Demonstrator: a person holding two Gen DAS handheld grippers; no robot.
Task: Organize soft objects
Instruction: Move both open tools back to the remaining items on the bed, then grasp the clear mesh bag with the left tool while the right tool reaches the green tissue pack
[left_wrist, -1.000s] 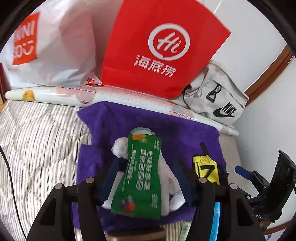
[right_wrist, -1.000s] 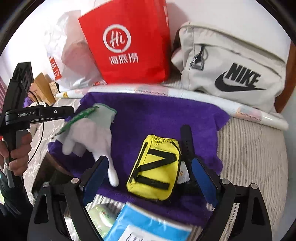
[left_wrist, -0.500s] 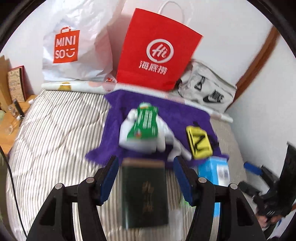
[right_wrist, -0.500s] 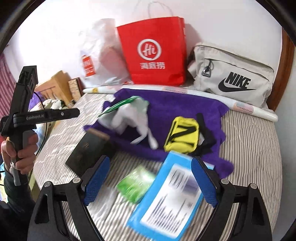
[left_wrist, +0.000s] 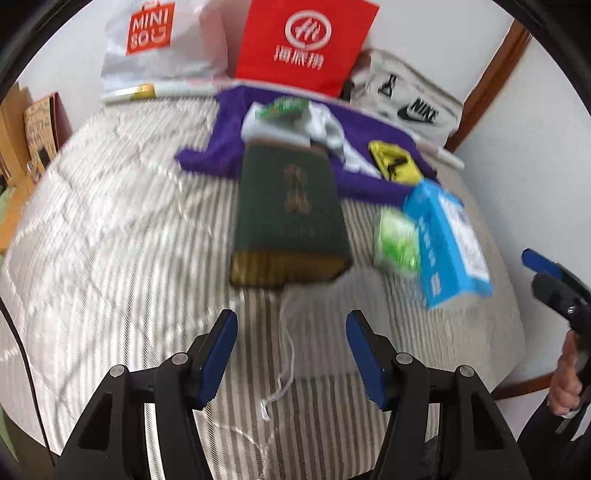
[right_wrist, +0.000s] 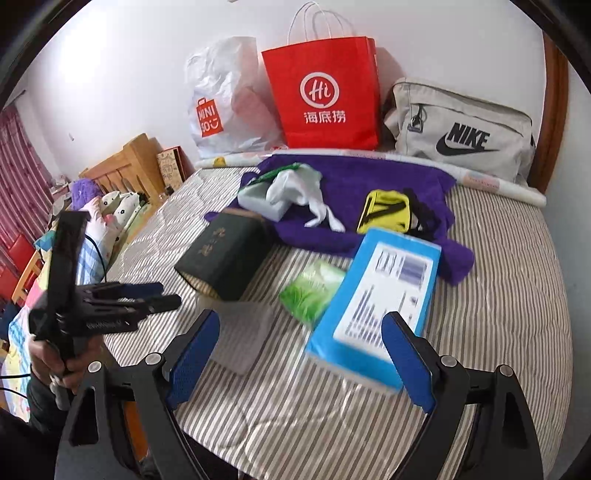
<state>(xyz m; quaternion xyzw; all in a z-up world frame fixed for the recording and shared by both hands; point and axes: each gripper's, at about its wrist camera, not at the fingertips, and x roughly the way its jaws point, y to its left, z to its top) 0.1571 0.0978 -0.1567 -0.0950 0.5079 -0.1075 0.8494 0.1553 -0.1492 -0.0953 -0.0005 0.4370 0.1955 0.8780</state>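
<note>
Left wrist view, blurred. Left gripper (left_wrist: 291, 345) at bottom centre, blue pads (left_wrist: 218, 354) parted about halfway, nothing between them; only striped bedcover (left_wrist: 110, 229) and a thin white thread (left_wrist: 284, 369) beneath the gap. Dark green box (left_wrist: 291, 218) at centre frame, above the pads and apart from them. Purple towel (left_wrist: 229, 147) behind it, upper centre, carrying white glove (left_wrist: 325, 129), green sachet (left_wrist: 282, 107) and yellow pouch (left_wrist: 393, 162). Green packet (left_wrist: 397, 240) and blue box (left_wrist: 448, 236) at right of centre, touching each other. Red paper bag (left_wrist: 306, 40), white plastic bag (left_wrist: 162, 40) and grey Nike bag (left_wrist: 410, 99) along the top edge against the wall. Right gripper (left_wrist: 554, 273) partly visible at right edge, held by a hand (left_wrist: 565, 380).

Right wrist view. Right gripper (right_wrist: 301, 360) at bottom, blue pads (right_wrist: 194, 354) spread wide, gripping nothing; near end of blue box (right_wrist: 376, 302) lying between the 2 pads on the bedcover (right_wrist: 498, 295), contact with the right pad not determinable. Green packet (right_wrist: 312, 291) just left of the box. Dark green box (right_wrist: 225, 254) at left of centre. Purple towel (right_wrist: 369, 181) at upper centre with white glove (right_wrist: 299, 188), green sachet (right_wrist: 277, 173) and yellow pouch (right_wrist: 386, 210) on it. Red paper bag (right_wrist: 325, 96), white plastic bag (right_wrist: 225, 107) and grey Nike bag (right_wrist: 461, 129) across the top. Left gripper (right_wrist: 155, 295) at left edge, held by a hand (right_wrist: 51, 362), seen side-on.
</note>
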